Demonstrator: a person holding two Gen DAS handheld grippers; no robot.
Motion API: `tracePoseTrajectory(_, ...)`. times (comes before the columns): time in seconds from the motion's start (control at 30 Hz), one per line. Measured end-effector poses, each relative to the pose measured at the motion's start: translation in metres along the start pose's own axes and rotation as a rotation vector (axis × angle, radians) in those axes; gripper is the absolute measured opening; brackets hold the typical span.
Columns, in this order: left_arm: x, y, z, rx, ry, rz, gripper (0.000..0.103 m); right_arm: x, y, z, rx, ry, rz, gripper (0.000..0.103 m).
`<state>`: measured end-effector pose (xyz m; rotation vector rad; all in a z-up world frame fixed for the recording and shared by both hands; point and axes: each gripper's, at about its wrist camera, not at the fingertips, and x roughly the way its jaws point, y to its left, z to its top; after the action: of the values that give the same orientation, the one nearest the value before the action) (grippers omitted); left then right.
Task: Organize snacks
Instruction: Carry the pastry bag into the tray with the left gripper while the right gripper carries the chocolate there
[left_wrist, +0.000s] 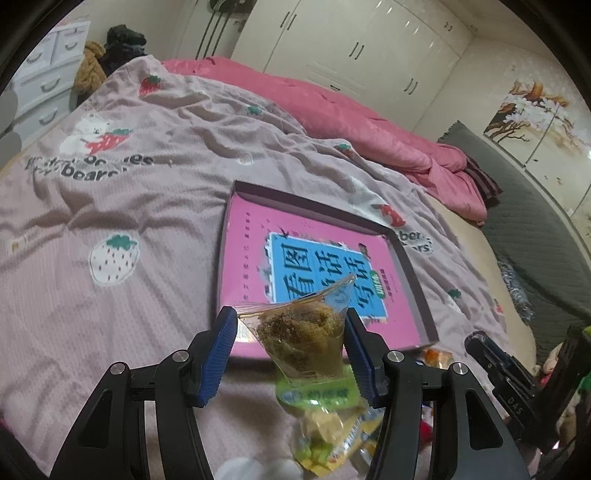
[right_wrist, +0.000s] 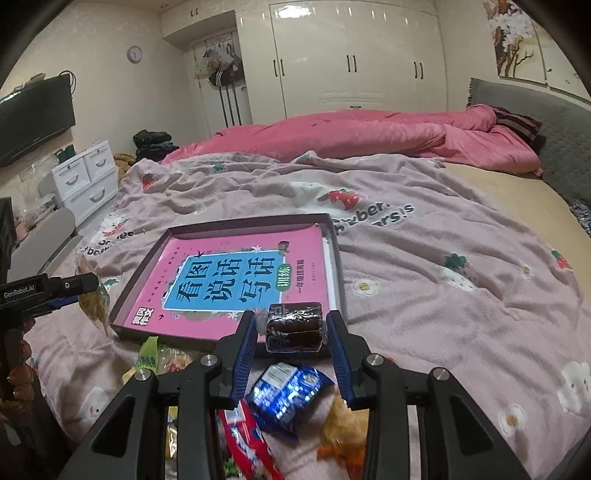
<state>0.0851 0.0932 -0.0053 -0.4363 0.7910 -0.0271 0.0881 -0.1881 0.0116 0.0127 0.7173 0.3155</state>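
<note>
- On the bed, over a wrinkled pink blanket printed with strawberries and bears (right_wrist: 424, 266), lies a shallow grey cardboard box lid (right_wrist: 338, 254) with a pink and blue workbook (right_wrist: 236, 277) flat inside it.
- The left gripper (left_wrist: 291, 339) has its blue ribbed pads pinching a clear triangular packet of crumbly brown-green snack (left_wrist: 301, 332), held in the air just short of the lid's near edge.
- The right gripper (right_wrist: 291, 336) has its pads pressed on the two ends of a dark brown foil-wrapped cake roll (right_wrist: 295, 326), also off the blanket and at the lid's near edge.
- Below the grippers a loose pile waits on the blanket: a shiny blue wrapper (right_wrist: 290, 395), a red packet (right_wrist: 251, 439) and a green and yellow bag (left_wrist: 328, 424).
- Judged risk: the clear packet is soft and tapered, so it may slide out of the pads if the hand tilts, and fall back into the pile.
- The cake roll is held only by its ends; squeezing harder could crush it, while a looser hold could let it roll out.
- Both grippers head for the same near edge and could knock one another, or nudge the light lid across the soft blanket.
</note>
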Motion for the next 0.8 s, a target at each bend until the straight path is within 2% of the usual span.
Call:
tracePoseTrajectory(0.3,0.027,0.0,0.016,0.052,-0.027,0.073,0.06,0.02,0.008,0.004,-0.04,0.017,0.003,0.039)
tracePoseTrajectory(0.53,0.05,-0.006,0.017,0.108,0.019,0.105,0.06,0.032,0.007,0.009,-0.056,0.016,-0.019,0.039)
tracePoseTrajectory(0.8,0.069,-0.005,0.009,0.112,0.092,0.113,0.06,0.052,0.007,0.009,-0.069,0.064,-0.017,0.039)
